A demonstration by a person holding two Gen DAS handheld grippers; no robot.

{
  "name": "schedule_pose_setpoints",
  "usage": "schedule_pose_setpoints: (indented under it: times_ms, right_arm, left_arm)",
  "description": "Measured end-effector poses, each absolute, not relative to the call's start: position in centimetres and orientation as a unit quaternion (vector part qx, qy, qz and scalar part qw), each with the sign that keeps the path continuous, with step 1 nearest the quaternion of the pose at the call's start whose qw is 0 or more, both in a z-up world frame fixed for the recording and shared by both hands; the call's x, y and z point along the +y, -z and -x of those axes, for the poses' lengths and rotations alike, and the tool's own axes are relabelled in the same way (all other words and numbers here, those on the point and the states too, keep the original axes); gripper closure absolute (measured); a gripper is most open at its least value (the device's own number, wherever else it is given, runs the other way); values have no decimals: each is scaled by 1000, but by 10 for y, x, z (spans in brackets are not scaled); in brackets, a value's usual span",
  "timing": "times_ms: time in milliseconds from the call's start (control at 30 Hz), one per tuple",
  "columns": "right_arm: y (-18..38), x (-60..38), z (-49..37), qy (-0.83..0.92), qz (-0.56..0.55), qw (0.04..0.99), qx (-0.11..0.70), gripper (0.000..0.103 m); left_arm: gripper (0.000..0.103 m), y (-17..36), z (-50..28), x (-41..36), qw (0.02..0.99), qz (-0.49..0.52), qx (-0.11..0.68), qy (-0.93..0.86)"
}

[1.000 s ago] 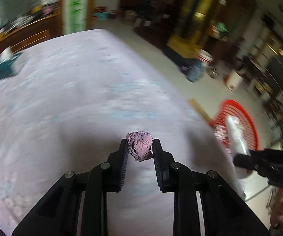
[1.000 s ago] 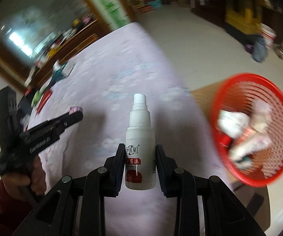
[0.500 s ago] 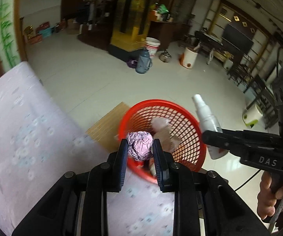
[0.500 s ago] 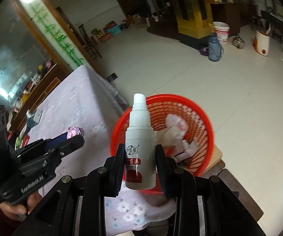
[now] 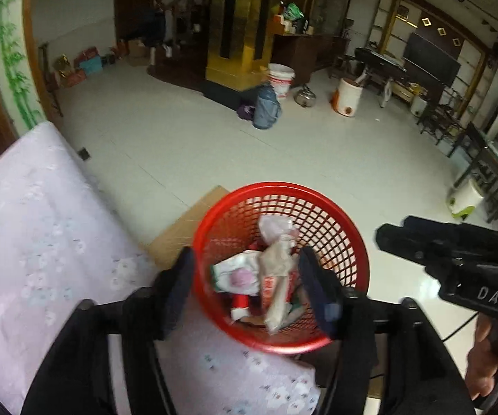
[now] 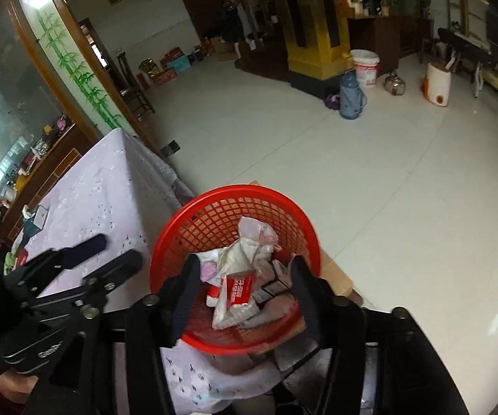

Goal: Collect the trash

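Over red basket (image 5: 359, 263) of trash, left gripper (image 5: 245, 287) spread empty, right gripper (image 6: 243, 288) likewise

The left gripper (image 5: 245, 290) hangs spread and empty over the red basket (image 5: 349, 242) (wrappers (image 5: 276, 276) heaped below).

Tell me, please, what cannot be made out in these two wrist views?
- Basket bottom, both views: hidden under piled trash.
- Print on the red-and-white packet, right view: too small.
- Left gripper's fingers, left view: motion-blurred.
- What the basket rests on: hidden by the basket and the right gripper.
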State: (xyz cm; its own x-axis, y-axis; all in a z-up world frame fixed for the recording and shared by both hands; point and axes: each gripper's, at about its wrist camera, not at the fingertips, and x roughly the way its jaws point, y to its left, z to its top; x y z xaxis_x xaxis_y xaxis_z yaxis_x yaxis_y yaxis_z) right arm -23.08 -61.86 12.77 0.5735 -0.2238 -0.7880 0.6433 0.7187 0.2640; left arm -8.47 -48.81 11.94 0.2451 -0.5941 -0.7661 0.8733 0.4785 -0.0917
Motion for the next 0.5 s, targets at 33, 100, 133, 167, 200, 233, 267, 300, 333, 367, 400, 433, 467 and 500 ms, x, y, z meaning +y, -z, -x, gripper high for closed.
schedule_pose_setpoints:
  times_ms: [33,100,133,167,200,233,267,300,333,367,400,433,467,500]
  right_arm:
    - [-131,-612,235,262,-268,845,382,36]
    - [-136,-598,242,274,-256,846,379,33]
    - [-138,-593,246,282,-248,847,377,29]
    - [-141,-583,250,292,-238,847,375,28]
    - [-142,-574,254,299,-230,847,375,24]
    - [-143,-566,258,307,-223,845,377,22]
    - [-143,-558,262,314,-218,843,379,22]
    - [-143,-550,265,318,-215,842,381,22]
    - [-142,-541,268,319,-210,840,384,21]
    - [-142,-535,269,321,-206,839,387,21]
    - [-142,-525,271,322,-199,839,390,21]
    - [-142,-516,273,323,-192,840,392,21]
    - [-142,-510,274,323,-189,840,393,21]
    - [-143,-502,276,325,-187,840,393,21]
  left_arm:
    - [25,-123,86,-478,778,-183,375,469]
    - [20,-129,92,-455,793,-188,356,457]
    - [19,-130,94,-446,796,-188,353,454]
    - [19,-131,96,-438,798,-189,351,452]
    - [19,-131,99,-425,801,-192,349,446]
    - [19,-131,99,-416,803,-196,348,441]
    - [18,-130,101,-406,806,-205,346,434]
    - [18,-129,102,-397,810,-214,342,426]
    - [17,-129,104,-391,812,-220,339,421]
    - [17,-130,107,-382,814,-227,335,418]
    - [17,-130,110,-374,815,-232,329,417]
    - [17,-131,114,-364,819,-235,320,413]
    - [16,-132,117,-357,823,-238,313,410]
    - [15,-133,120,-350,825,-240,308,409]
